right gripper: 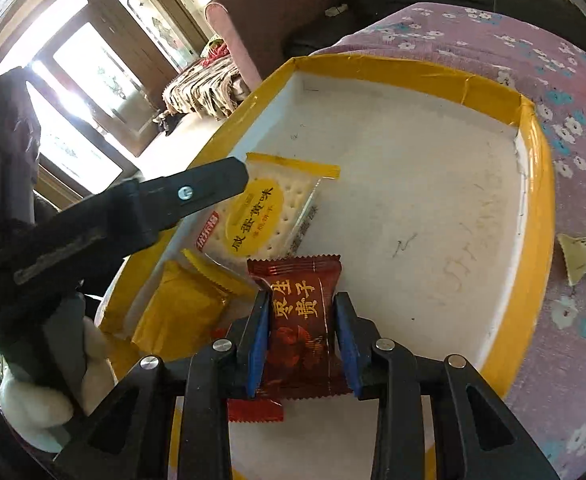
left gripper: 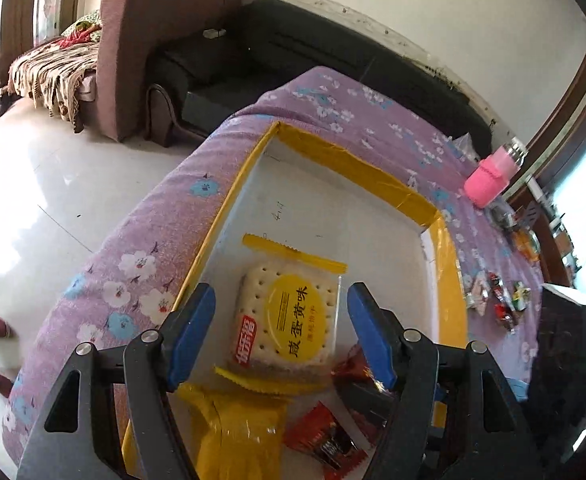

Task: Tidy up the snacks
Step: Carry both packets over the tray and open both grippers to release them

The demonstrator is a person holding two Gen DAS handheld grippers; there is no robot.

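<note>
Right gripper [right gripper: 301, 344]: our fingers pinch red candy [right gripper: 299, 322] over box [right gripper: 413, 70] | left gripper [left gripper: 281, 334]: released above cracker pack [left gripper: 289, 314] | done: several snacks boxed | left: loose snacks [left gripper: 501, 304] on bed [left gripper: 373, 116]

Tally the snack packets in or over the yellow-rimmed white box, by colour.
Clear cracker packet with yellow ends: 1
Plain yellow foil packet: 1
Dark red sweet wrapper, in right hand-held gripper: 1
Bright red sweet wrapper: 1
Total: 4
</note>
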